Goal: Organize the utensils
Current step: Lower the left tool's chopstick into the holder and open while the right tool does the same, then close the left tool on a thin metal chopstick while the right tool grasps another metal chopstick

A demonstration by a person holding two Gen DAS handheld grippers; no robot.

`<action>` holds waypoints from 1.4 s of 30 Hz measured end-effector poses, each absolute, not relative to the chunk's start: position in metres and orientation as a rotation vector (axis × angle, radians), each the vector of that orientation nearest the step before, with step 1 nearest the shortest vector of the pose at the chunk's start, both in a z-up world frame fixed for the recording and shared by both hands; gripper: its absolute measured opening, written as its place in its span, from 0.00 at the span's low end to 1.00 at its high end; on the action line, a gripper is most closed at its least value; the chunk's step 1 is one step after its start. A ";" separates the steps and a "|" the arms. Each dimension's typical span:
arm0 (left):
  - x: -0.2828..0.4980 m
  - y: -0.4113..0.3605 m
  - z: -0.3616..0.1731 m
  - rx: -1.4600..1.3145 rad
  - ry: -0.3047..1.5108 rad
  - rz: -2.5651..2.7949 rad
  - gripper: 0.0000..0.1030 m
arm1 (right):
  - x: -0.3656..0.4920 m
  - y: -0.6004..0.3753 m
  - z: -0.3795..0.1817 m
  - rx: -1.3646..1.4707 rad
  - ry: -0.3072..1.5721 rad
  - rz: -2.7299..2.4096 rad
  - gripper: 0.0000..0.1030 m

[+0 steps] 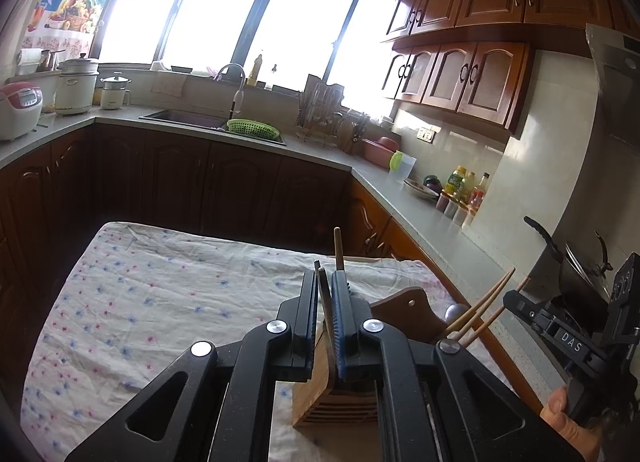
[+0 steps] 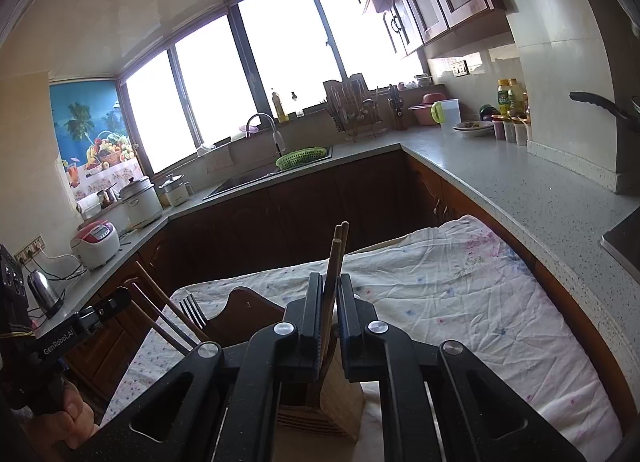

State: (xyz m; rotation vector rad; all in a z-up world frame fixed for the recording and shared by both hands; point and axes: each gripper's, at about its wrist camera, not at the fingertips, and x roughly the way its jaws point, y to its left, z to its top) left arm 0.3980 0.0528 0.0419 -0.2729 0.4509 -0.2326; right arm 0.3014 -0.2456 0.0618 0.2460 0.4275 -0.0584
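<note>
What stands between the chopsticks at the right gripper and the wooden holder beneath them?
Nothing visible does: the chopsticks run down through the right gripper straight to the wooden holder.

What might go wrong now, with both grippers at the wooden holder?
1. The wooden holder stands on wrinkled cloth; a sideways tug may tip it.
2. The chopsticks lean between the fingers of the right gripper; pulling back may drag them out again.

Black tool (image 1: 325, 294), silver screws, blue pad
</note>
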 end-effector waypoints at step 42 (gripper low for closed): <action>0.198 0.073 0.008 -0.317 0.634 -0.118 0.83 | 0.127 -0.248 0.014 0.325 0.513 -0.072 1.00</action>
